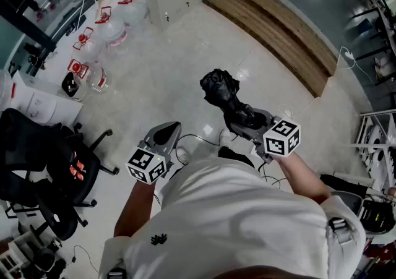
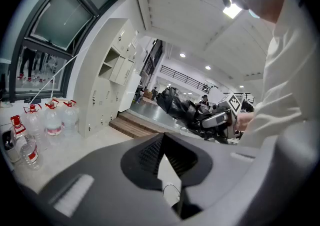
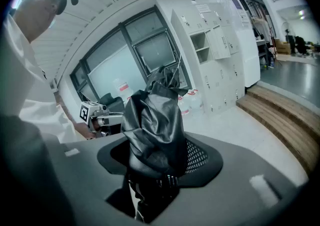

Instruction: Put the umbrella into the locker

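The right gripper (image 3: 157, 165) pinches the umbrella (image 3: 152, 120) and the left gripper (image 2: 162, 140) has its fingers (image 2: 150, 155) pressed together, empty, only their views showing the far lockers (image 3: 220, 69) with open shelves, the umbrella folded, black, crumpled.

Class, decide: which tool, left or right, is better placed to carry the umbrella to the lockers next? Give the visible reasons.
Right. The right tool is clamped on the folded black umbrella. The left tool holds nothing, its jaws together. The lockers stand across the floor ahead.
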`<state>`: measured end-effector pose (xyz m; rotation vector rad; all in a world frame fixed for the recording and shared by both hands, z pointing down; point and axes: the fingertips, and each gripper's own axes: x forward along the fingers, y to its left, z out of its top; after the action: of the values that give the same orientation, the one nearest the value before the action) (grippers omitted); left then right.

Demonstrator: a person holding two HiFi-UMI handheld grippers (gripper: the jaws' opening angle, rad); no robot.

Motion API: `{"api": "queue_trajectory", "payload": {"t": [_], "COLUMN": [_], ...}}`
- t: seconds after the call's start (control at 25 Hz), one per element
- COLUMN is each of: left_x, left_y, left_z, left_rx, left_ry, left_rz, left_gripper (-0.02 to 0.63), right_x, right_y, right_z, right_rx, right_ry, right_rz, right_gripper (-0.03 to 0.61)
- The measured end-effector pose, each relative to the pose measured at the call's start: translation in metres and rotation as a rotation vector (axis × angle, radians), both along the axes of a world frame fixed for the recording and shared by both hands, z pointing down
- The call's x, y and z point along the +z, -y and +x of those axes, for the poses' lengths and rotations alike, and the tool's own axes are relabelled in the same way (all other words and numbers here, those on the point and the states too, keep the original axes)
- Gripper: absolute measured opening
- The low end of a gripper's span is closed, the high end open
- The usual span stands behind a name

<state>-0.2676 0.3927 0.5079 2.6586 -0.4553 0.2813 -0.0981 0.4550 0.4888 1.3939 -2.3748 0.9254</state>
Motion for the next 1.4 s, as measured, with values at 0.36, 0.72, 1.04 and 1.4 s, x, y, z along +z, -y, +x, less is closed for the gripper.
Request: {"api": "queue_trajectory", "payload": {"t": [0.36,0.72,1.04,1.4], "left_x": [-0.012,-0.023,-0.043,-0.028], "left_y": [-0.001,-0.007,0.031,0.112], "left_z": [0.137,0.24,0.278,0.279], "left_rx": [-0.005,-0.001,-0.072,-0.023], "left_ry": [0.058,0.131,0.025,0.036], "left_rz": [0.046,0.07,0.015,0.063], "left_gripper": [0.055,0.055,0.055,0.055], "right_x": [0.014,0.027,0.022,0.012], "right_y": [-0.002,-0.007,0.036,0.132], "right_z": [0.122,0.222,0.264,0.27], "right_rx": [-0.026,-0.058,-0.033,-0.001], "right_ry": [-0.001,-0.017,0.014,-0.042], "right_rz": [0.01,-0.019,0.005,0.003], "right_gripper": [0.233,0.232,0.23,0.232]}}
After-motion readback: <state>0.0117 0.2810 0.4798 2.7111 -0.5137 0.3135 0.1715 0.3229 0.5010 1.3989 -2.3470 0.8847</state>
